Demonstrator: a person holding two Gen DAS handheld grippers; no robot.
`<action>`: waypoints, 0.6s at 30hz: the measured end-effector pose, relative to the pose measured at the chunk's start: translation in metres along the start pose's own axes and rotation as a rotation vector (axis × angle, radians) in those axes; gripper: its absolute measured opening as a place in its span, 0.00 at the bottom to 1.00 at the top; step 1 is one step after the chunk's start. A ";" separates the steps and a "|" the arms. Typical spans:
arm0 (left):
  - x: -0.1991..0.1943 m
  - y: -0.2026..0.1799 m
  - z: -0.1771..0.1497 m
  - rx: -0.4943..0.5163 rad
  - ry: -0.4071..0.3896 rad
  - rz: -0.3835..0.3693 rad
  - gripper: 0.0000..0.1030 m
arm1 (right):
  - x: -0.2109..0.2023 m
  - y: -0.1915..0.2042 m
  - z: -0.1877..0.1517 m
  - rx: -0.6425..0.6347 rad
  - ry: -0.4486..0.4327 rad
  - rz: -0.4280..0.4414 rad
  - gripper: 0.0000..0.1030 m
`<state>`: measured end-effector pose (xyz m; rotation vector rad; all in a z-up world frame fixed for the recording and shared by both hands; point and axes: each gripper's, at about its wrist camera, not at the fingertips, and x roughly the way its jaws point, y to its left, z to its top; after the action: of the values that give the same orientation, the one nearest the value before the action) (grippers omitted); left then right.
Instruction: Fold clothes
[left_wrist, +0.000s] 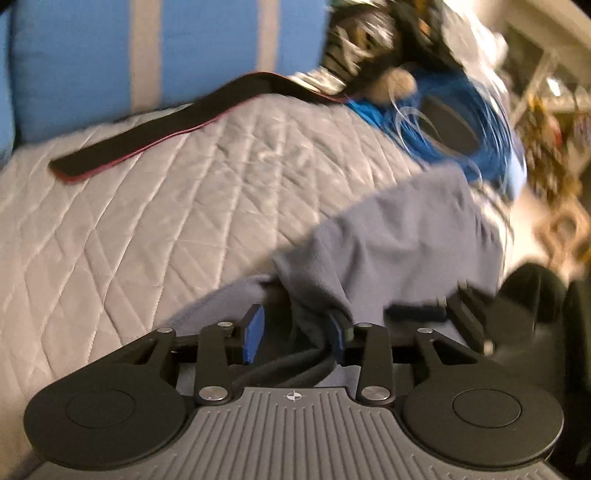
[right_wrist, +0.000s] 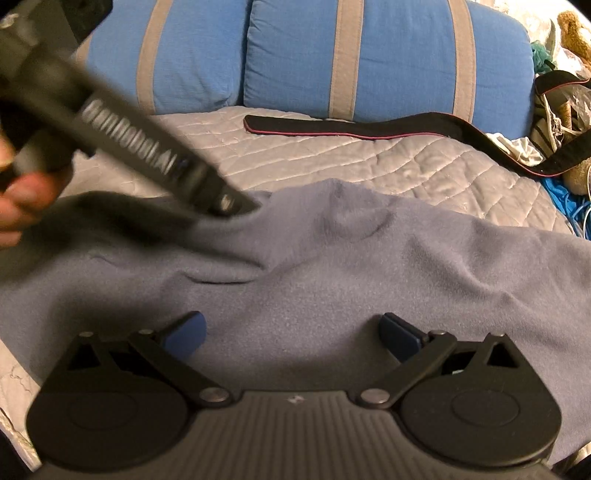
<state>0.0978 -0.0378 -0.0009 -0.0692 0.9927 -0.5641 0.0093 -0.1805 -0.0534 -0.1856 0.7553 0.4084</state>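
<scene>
Our left hand-held gripper (left_wrist: 295, 334), jaws apart, seems to have a fold of the grey fleece (right_wrist: 332, 266) between them, while our right hand-held gripper (right_wrist: 291, 332) hovers wide open above the fleece spread crosswise on the bed (right_wrist: 369, 162).

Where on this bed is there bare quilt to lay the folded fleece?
Bare quilt lies between the grey-blue fleece and the black strap below the blue pillows. The far right is crowded: blue cable coil, shoes, and a stuffed toy.
</scene>
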 end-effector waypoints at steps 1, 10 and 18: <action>0.002 0.009 0.002 -0.066 0.003 -0.029 0.34 | 0.000 0.000 0.000 0.000 0.001 0.000 1.00; 0.030 0.072 0.003 -0.555 0.054 -0.297 0.34 | -0.002 0.001 0.001 -0.003 0.000 0.002 1.00; 0.050 0.087 0.003 -0.764 0.026 -0.410 0.43 | -0.002 0.002 0.002 -0.004 0.001 0.002 1.00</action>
<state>0.1579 0.0124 -0.0642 -0.9631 1.1828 -0.5265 0.0085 -0.1786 -0.0508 -0.1891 0.7558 0.4114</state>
